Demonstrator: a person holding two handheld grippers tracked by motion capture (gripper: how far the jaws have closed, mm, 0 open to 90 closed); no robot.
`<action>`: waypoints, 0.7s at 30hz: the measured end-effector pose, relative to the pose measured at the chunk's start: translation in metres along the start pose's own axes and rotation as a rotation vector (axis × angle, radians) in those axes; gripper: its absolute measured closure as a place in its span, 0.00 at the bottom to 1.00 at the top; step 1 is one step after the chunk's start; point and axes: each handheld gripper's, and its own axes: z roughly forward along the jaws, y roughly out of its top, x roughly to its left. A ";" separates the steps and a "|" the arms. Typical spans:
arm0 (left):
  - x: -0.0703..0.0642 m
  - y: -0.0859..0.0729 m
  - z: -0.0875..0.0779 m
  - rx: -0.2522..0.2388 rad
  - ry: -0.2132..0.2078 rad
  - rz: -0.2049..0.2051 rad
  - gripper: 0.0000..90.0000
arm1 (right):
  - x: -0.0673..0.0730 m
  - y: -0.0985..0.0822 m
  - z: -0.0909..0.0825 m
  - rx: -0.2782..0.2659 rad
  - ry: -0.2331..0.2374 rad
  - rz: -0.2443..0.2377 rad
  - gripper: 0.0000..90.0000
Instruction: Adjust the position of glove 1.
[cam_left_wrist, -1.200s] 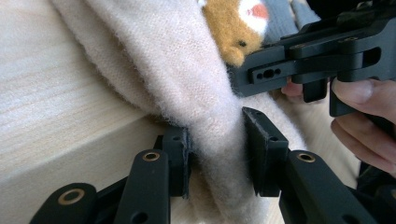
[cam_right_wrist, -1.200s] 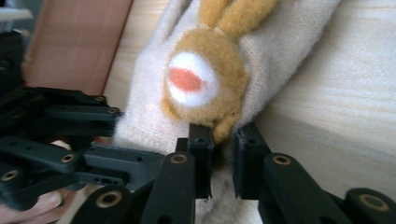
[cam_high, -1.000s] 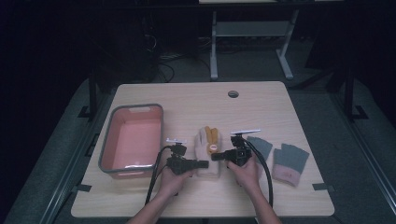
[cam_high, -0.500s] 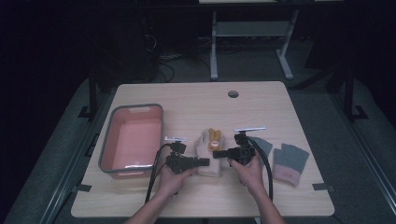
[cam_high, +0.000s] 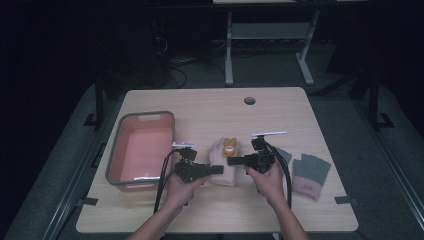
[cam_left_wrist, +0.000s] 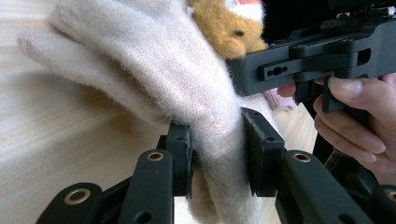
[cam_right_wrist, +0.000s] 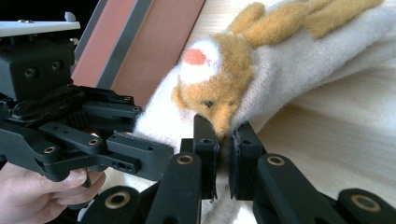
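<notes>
Left gripper view: fuzzy cream glove (cam_left_wrist: 154, 79) pinched in left claw (cam_left_wrist: 217, 154), right claw (cam_right_wrist: 223, 149) likewise

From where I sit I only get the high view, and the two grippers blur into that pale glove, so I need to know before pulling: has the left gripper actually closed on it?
Observer: Yes. In the left gripper view its jaws pinch a fold of the cream glove between the pads; the left gripper is shut on it.
Operator: And the right one?
Observer: The right gripper is nearly closed on the glove's edge, just below the orange plush animal face sewn on it.
Operator: Is the glove flat on the table?
Observer: Not flat. The part near the jaws is bunched and raised off the wooden table.
</notes>
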 end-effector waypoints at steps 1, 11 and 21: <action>0.000 0.001 -0.001 -0.002 0.000 0.000 0.74 | 0.001 0.001 0.000 -0.001 -0.001 -0.005 0.93; -0.007 0.010 -0.009 -0.009 -0.005 0.024 0.74 | 0.009 0.008 -0.007 -0.012 0.013 -0.015 0.93; -0.011 0.015 -0.016 -0.013 -0.013 0.048 0.74 | 0.016 0.012 -0.013 -0.024 0.029 -0.021 0.93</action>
